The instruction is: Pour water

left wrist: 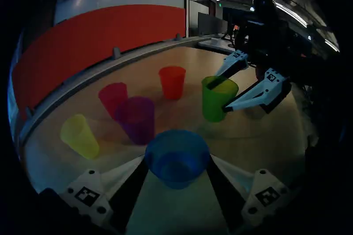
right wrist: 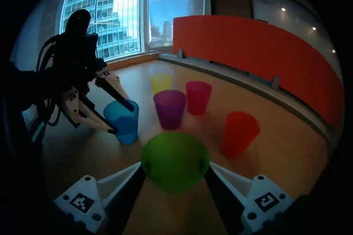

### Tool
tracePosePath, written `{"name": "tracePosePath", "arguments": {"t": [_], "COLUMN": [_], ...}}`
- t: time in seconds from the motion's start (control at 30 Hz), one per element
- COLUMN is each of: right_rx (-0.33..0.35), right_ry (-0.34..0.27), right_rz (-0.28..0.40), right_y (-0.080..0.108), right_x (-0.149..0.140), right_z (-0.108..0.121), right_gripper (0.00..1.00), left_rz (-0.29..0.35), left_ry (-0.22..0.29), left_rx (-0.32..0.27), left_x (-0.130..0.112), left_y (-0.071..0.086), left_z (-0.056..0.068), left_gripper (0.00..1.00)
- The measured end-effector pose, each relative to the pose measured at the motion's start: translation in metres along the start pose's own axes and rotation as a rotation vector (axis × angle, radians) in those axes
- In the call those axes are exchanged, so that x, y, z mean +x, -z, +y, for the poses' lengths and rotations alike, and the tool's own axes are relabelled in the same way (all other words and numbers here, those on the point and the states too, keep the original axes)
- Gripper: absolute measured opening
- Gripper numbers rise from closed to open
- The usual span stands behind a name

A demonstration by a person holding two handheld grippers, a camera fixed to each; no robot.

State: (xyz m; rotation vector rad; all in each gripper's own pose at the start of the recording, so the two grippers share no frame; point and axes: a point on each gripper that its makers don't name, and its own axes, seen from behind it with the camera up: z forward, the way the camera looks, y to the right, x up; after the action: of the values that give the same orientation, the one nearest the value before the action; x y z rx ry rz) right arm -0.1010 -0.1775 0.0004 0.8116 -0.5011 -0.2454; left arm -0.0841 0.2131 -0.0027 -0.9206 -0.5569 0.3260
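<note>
Left gripper (left wrist: 177, 164) clamped on blue cup (left wrist: 177, 158), right gripper (right wrist: 175, 166) clamped on green cup (right wrist: 175, 160). Both cups upright over the table (left wrist: 247, 133): grasp looks done, pour not started. Beyond, standing loose: purple cup (left wrist: 137, 118), yellow cup (left wrist: 80, 136), pink cup (left wrist: 113, 97), red cup (left wrist: 172, 81). Six cups total.

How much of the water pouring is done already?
Just the grabbing. The left gripper is clamped on the blue cup and the right gripper on the green cup. Both cups are upright and apart, so nothing is being poured yet. Left to do: bring one cup over the other and tip it. I cannot tell whether either holds water.
</note>
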Motion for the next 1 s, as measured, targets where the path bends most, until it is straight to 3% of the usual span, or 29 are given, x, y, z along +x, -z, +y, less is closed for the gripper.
{"name": "tracePosePath", "arguments": {"t": [1.0], "right_rx": [-0.072], "right_ry": [0.067], "right_rz": [0.151], "right_y": [0.059], "right_x": [0.085], "right_z": [-0.014], "right_gripper": [0.90], "left_rz": [0.287], "left_ry": [0.004], "left_rx": [0.088], "left_x": [0.106], "left_y": [0.087], "left_z": [0.012], "left_gripper": [0.86]}}
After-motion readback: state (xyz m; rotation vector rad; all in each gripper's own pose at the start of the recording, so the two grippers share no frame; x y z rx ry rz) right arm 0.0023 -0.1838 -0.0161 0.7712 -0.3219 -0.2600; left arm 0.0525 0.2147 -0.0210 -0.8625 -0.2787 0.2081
